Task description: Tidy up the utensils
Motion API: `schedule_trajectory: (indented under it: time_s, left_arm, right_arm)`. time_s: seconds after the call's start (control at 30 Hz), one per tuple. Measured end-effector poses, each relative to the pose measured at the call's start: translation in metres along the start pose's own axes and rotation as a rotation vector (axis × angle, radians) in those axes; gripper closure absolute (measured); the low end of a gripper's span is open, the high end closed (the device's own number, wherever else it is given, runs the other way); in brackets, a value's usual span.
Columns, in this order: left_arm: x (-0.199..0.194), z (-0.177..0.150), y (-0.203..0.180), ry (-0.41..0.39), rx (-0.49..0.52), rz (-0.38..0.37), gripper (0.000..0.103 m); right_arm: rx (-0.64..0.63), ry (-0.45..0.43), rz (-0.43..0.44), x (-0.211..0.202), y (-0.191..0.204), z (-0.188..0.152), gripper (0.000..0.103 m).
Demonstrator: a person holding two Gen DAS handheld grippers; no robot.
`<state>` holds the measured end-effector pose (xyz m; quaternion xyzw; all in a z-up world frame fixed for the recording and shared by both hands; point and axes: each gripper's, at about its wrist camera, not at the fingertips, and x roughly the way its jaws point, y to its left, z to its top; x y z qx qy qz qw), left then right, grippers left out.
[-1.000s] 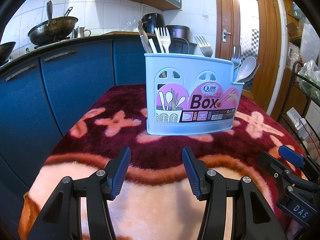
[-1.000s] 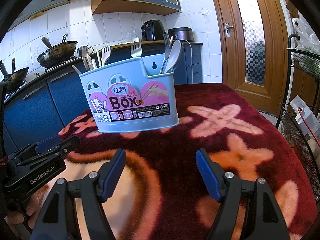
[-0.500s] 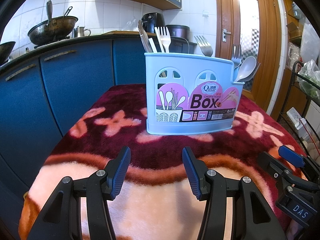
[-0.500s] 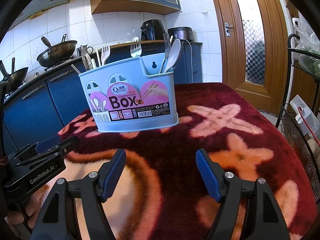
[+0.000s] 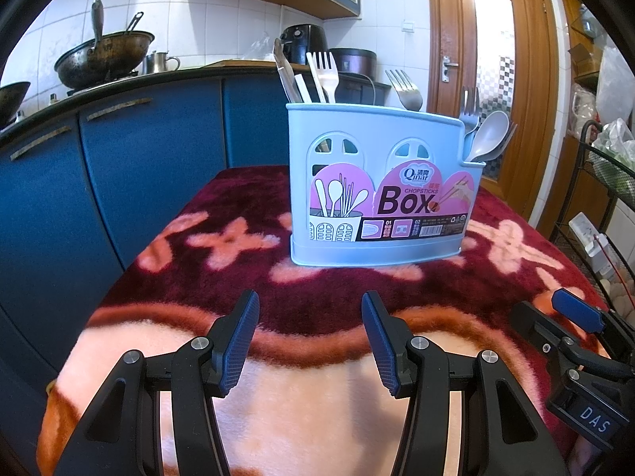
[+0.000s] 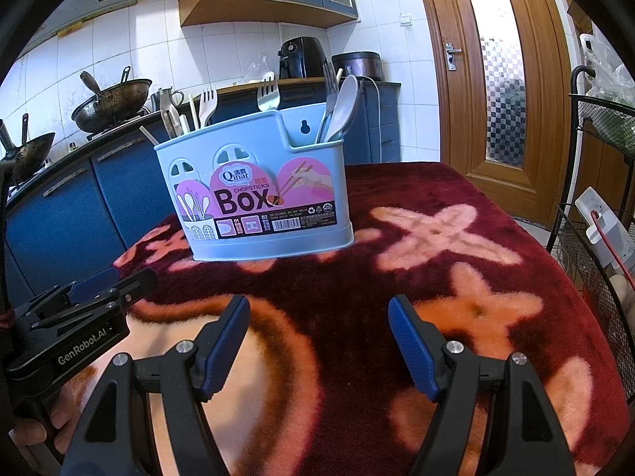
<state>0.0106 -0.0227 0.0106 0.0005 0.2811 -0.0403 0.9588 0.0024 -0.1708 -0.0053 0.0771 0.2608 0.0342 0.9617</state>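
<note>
- Blue kitchen cabinets (image 5: 131,166) and white tiles fill the background, with a dark red, pink-flowered blanket (image 5: 238,277) spread over the tabletop up front.
- Standing upright on that blanket is the light blue chopsticks box (image 5: 377,198), well ahead of both tools.
- It's already loaded: a white fork (image 5: 325,79) and tongs (image 5: 285,75) in the left end, a metal fork (image 5: 405,91) mid-way, a grey spoon (image 5: 490,135) in the low right-hand pocket.
- And what's changed over the last second? Nothing at all: box, cutlery and both tools sit exactly as they were.
- Left gripper (image 5: 309,341): jaws moderately apart, nothing between them.
- Right gripper (image 6: 319,345): jaws wider, equally empty.
- No loose utensil shows anywhere on the blanket.
- My read: this stillness is either the finish or a pause before a re-sort.
</note>
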Motion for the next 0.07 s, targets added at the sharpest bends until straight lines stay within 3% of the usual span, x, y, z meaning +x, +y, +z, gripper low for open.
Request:
schedule_trajectory:
  time_s: [0.07]
  left_arm:
    - [0.0012,0.0000,0.0001,0.004,-0.002,0.000,0.047]
  right_arm:
    - [0.000,0.000,0.000,-0.0001,-0.0007,-0.0010,0.028]
